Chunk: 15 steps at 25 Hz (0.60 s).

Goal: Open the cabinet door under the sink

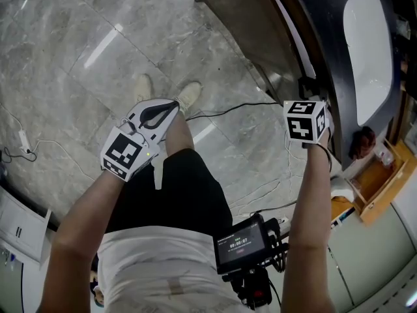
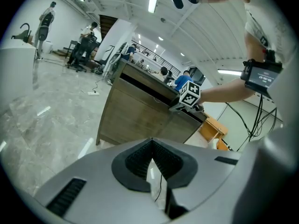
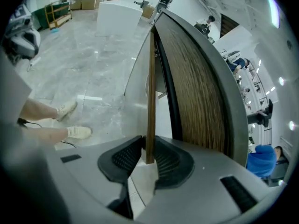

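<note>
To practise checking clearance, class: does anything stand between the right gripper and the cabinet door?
Nothing visible does: the edge of the brown wood-grain cabinet door sits gripped between the jaws of the right gripper.

Cabinet door (image 3: 150, 78): brown wood-grain board, matt, with a smooth thin edge. Cabinet front (image 3: 205, 92) beside the door: the same streaked wood veneer, dull in finish. Floor (image 1: 91, 51) in front of the door: grey veined stone-look tiles, polished, with bright streaks of reflected ceiling light. Countertop (image 1: 329, 38) above the door: dark and smooth. The sink (image 1: 368, 51) set in it is white and glossy. Right gripper (image 3: 148, 146) and left gripper (image 2: 152, 146): grey matt plastic shells with black ribbed, rubbery-looking pads (image 3: 125, 158).
</note>
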Each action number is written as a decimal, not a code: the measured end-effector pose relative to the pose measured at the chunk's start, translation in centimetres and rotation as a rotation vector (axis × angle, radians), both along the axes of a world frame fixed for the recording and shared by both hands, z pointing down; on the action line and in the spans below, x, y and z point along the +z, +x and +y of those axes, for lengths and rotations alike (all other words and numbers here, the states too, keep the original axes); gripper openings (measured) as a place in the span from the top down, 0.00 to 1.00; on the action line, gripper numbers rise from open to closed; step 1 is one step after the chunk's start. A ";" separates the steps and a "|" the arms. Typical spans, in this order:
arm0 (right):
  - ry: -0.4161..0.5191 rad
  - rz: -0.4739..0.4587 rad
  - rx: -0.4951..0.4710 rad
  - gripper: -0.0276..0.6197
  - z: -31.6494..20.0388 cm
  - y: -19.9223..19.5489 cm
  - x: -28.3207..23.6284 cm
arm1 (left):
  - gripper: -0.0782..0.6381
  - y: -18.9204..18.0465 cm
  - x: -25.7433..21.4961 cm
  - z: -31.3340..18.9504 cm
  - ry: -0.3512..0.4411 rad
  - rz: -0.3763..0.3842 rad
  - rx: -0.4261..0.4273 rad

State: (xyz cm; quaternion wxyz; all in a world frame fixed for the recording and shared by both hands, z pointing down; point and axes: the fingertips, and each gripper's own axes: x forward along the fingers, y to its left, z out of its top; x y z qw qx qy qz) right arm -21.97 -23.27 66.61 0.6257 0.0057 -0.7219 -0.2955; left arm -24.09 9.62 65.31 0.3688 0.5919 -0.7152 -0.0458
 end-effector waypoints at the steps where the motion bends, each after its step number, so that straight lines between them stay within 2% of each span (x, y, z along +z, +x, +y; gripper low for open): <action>1: -0.039 0.007 0.014 0.82 0.6 0.2 0.1 | 0.88 0.2 0.1 0.1 -0.001 0.003 -0.005; 4: -0.120 0.012 0.052 0.83 2.3 0.8 0.3 | 0.88 0.8 0.3 0.5 -0.008 0.014 -0.013; 9: -0.199 0.007 0.117 0.84 4.4 1.3 0.2 | 0.88 1.9 0.0 0.8 -0.007 0.023 -0.003; 15: -0.289 0.005 0.118 0.85 4.8 1.6 0.0 | 0.88 2.8 -0.3 0.7 -0.009 0.018 0.010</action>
